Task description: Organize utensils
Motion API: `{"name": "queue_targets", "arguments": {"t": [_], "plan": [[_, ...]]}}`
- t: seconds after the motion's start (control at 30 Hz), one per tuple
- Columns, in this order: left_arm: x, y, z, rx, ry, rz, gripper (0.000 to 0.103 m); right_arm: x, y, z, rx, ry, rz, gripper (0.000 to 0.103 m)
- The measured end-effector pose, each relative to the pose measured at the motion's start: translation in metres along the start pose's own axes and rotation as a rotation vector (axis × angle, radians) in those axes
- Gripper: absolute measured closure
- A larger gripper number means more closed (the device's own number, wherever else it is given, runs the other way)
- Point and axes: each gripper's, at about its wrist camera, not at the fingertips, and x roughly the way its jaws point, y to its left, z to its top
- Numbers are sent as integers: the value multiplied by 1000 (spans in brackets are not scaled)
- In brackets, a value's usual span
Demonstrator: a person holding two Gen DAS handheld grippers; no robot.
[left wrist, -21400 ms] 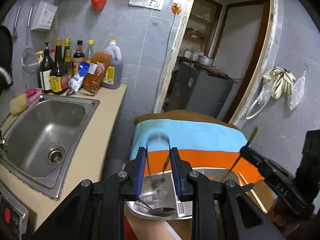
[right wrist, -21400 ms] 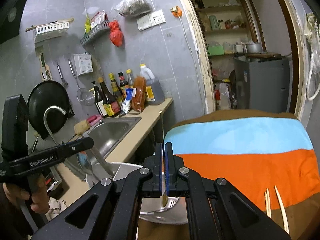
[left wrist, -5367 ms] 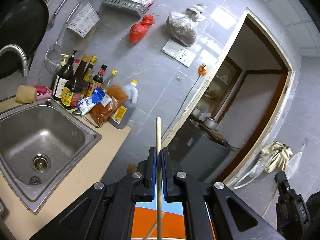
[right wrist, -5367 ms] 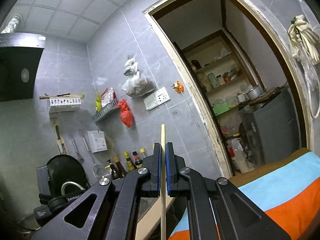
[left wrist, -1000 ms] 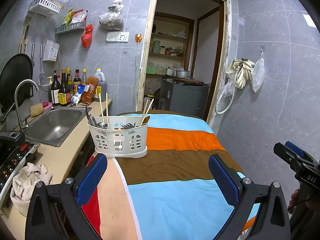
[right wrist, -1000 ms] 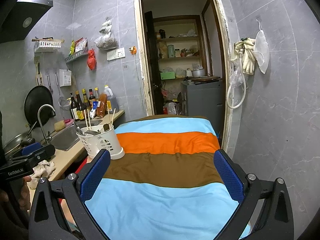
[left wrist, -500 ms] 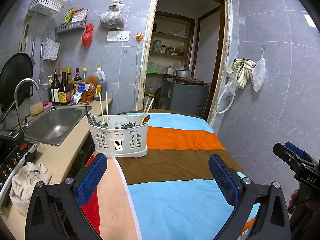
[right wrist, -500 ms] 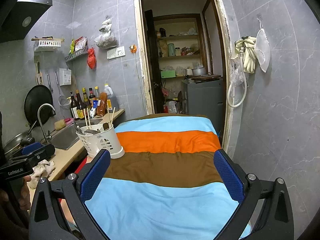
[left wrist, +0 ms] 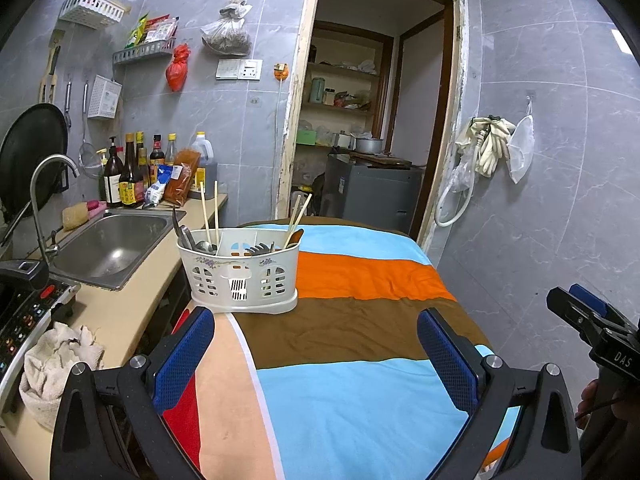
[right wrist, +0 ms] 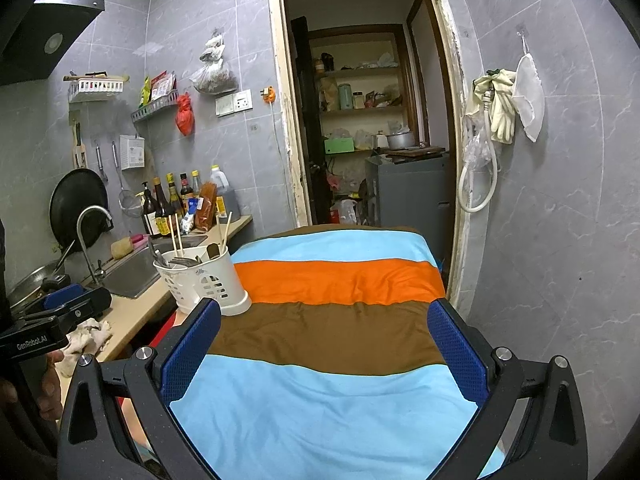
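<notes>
Both grippers, left gripper and right gripper, are spread wide, empty; the light caddy near the table's edge could get knocked off by a careless reach.

Both fisheye cameras look forward, slightly down, over the table with the striped cloth of blue, orange and brown, toward the far doorway. The left wrist view is on the left and nearer to the white plastic utensil basket. The right wrist view is further right. Both views share the basket, the steel sink and the doorway.
</notes>
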Motion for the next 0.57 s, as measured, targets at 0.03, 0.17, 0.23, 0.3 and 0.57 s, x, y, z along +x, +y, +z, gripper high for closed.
{"name": "queue_targets", "arguments": {"t": [0.03,0.17,0.23,0.3,0.57], "plan": [[1,1,-1,-1,0,2,1,0,1,-1,0,1,0,2],[4,2,-3,1,4,17,1,0,1,-1,1,1,-1,2],[4,1,-4,1,2,16,1,0,0,-2,0,2,1,2],[5,1,-3,2,0,11,1,1,1,-2,1,4,0,2],[9,2,-4,-6,14,14,1,10,5,-9,-1,20,2,2]]}}
